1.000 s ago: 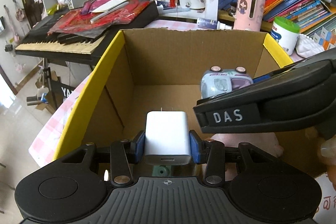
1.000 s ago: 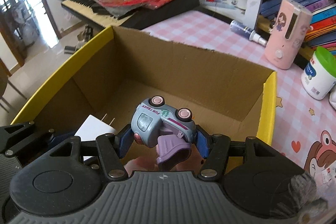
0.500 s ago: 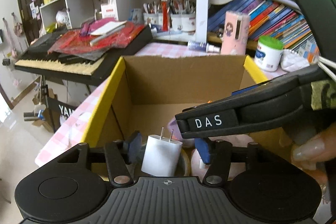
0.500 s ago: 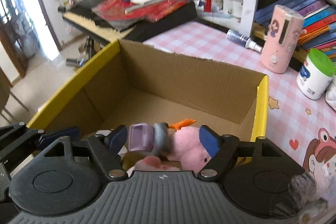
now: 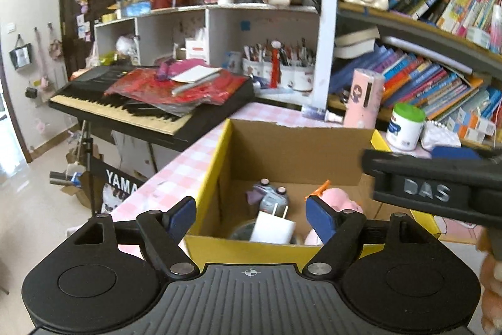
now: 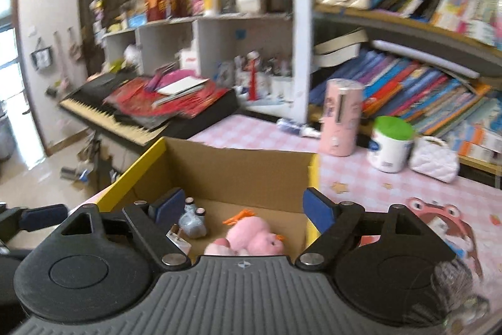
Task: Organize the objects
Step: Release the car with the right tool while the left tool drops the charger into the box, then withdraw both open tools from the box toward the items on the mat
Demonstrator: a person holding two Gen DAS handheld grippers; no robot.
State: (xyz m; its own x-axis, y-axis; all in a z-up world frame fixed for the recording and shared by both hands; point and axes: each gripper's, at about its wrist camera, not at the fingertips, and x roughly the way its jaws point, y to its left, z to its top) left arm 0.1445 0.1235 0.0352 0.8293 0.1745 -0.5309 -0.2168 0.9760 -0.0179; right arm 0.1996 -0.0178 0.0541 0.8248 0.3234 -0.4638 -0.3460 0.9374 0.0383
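Observation:
A cardboard box with yellow flaps [image 5: 216, 165] [image 6: 241, 165] stands on the pink checked table. Inside lie a white charger plug [image 5: 272, 228] [image 6: 177, 239], a grey-blue toy truck [image 5: 272, 197] [image 6: 192, 222] and a pink plush toy [image 5: 337, 199] [image 6: 251, 233]. My left gripper [image 5: 252, 214] is open and empty, raised above the box's near edge. My right gripper [image 6: 241, 206] is open and empty above the box; its body also shows at the right of the left wrist view [image 5: 433, 192].
A pink cylinder [image 6: 340, 118], a white jar with a green lid [image 6: 390, 145] and a small white purse [image 6: 434, 159] stand on the table behind the box. A keyboard piled with red papers [image 5: 150, 102] stands left. Bookshelves [image 5: 423, 83] fill the back.
Both grippers opened and let go: the charger and the toy truck dropped into the box. Both grippers then rose and pulled back above the box.

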